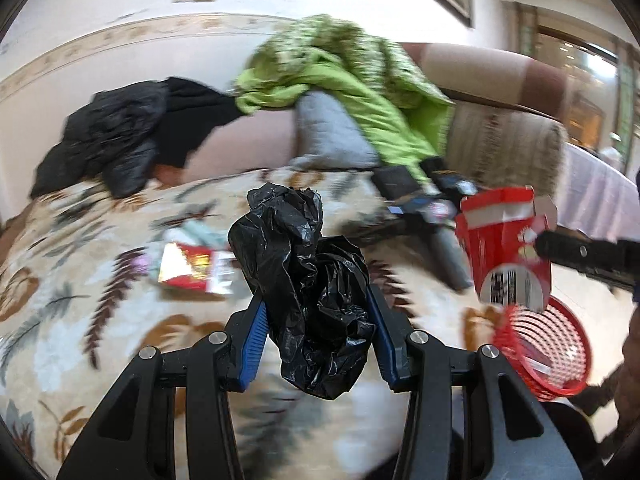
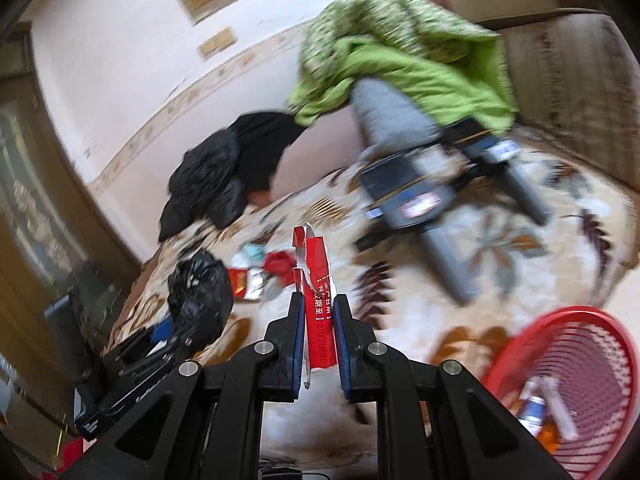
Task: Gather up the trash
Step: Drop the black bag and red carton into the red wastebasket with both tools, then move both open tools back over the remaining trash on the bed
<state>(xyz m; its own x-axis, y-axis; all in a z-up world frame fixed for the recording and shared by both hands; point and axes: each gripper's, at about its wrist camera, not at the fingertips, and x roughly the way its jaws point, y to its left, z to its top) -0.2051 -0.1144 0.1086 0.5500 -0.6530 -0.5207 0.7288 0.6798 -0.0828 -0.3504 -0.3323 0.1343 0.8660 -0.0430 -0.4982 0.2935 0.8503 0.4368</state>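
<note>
Coat: black coat (image 1: 116,136) heaped on the patterned blanket (image 1: 80,280) at 10 o'clock in the left wrist view, against the wall.
Blanket: floral, covers the whole surface under both grippers.
Wrappers: a red and silver wrapper (image 1: 192,270) lies flat on the blanket at 9 o'clock of the held bag; the right wrist view shows the same litter pile (image 2: 256,272) at 11 o'clock of the carton, blurred.
Left gripper: left gripper (image 1: 316,312) is part closed, its blue pads pressing both sides of a crumpled black bag (image 1: 308,280); the bag bulges up past the fingertips and hangs down below them.
Green quilt: a green quilt (image 1: 344,76) is draped at 12 o'clock over a grey cushion (image 1: 324,128).
Dark gear: blurred dark boxes (image 2: 404,192) lie on the blanket below the quilt; what they are I cannot tell.
Right gripper: right gripper (image 2: 318,304) is nearly closed, pads clamped flat on a red carton (image 2: 318,300) that stands upright between them, torn at its top. In the left wrist view the carton (image 1: 504,248) sits at 3 o'clock.
Basket: a red mesh basket (image 2: 580,356) sits at 4 o'clock of the right gripper, with a few items inside; in the left wrist view its rim (image 1: 516,344) is just below the carton.
</note>
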